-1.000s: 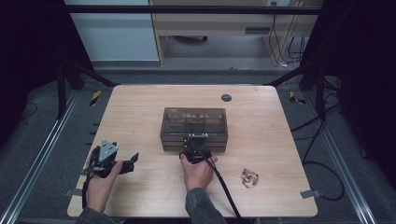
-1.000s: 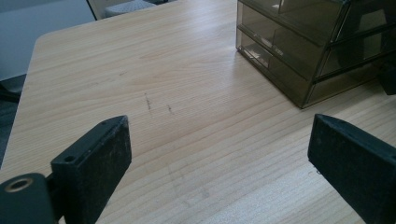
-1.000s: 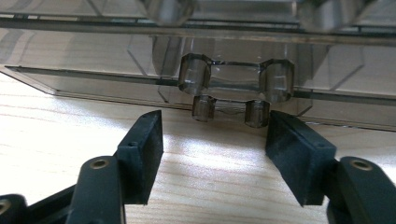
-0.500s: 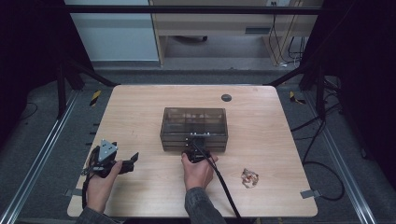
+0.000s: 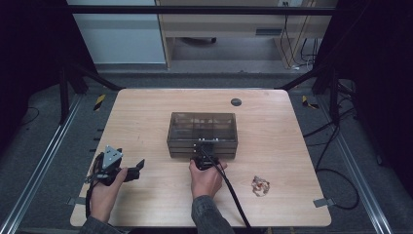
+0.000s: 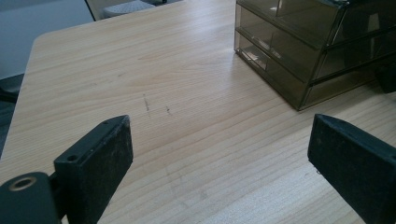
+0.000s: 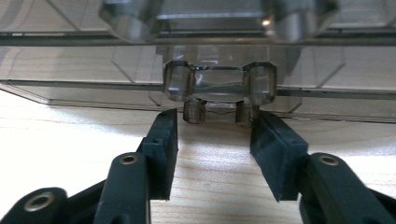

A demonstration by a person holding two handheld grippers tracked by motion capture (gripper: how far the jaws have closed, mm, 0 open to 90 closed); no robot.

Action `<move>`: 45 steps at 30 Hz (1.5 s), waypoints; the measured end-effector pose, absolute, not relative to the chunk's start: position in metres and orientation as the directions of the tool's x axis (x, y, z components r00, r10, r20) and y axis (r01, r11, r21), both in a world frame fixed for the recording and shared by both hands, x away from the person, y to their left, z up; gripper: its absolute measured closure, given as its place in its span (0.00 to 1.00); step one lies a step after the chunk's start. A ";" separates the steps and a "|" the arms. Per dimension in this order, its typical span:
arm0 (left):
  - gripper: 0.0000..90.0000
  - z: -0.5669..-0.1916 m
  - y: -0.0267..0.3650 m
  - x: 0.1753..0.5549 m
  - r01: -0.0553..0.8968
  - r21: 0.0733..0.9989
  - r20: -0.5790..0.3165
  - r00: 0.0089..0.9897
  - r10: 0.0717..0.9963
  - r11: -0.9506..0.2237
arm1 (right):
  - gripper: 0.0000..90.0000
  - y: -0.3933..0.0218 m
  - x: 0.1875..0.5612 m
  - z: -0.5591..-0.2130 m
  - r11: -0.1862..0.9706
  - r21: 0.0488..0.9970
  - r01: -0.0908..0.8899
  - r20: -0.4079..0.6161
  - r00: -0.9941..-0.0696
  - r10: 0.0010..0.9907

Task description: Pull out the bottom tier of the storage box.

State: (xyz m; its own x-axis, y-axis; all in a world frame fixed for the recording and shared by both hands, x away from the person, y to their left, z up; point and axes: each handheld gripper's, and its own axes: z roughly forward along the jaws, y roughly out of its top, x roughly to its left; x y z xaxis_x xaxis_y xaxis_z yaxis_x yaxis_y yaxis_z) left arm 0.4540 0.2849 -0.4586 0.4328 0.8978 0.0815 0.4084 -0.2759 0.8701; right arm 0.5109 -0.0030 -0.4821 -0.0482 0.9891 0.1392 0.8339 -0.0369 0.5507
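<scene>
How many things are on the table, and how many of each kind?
Smoky clear drawer box: 1
Hand-held gripper: 2, the left and the right
Small crumpled item, too small to name: 1
Round dark spot on the tabletop near the far edge: 1
Total: 5

Soft, even light falls from above on the wooden table (image 5: 146,122), while the floor and the sides around it sink into near black. The high view is slightly soft and grainy. In the right gripper view, the clear drawer handle (image 7: 219,84) catches small glints and casts a faint shadow on the wood; the near jaws are blurred.
</scene>
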 end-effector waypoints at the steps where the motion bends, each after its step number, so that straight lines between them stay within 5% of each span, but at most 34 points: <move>1: 0.07 -0.459 0.285 0.454 0.408 0.870 0.081 0.433 0.898 -0.275 | 0.62 -0.004 0.511 -0.482 -0.035 0.553 0.833 0.136 -0.048 0.990; 45: 0.07 -0.459 0.286 0.455 0.413 0.869 0.075 0.435 0.897 -0.273 | 0.63 -0.006 0.511 -0.482 -0.016 0.551 0.835 0.139 -0.073 0.988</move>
State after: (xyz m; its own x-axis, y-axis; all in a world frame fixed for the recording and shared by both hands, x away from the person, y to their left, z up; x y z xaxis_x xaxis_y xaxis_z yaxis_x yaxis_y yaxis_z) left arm 0.4547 0.2856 -0.4589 0.4348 0.8974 0.0753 0.4130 -0.2730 0.8689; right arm 0.5113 -0.0062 -0.4819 -0.0735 0.9875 0.1392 0.8345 -0.0156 0.5508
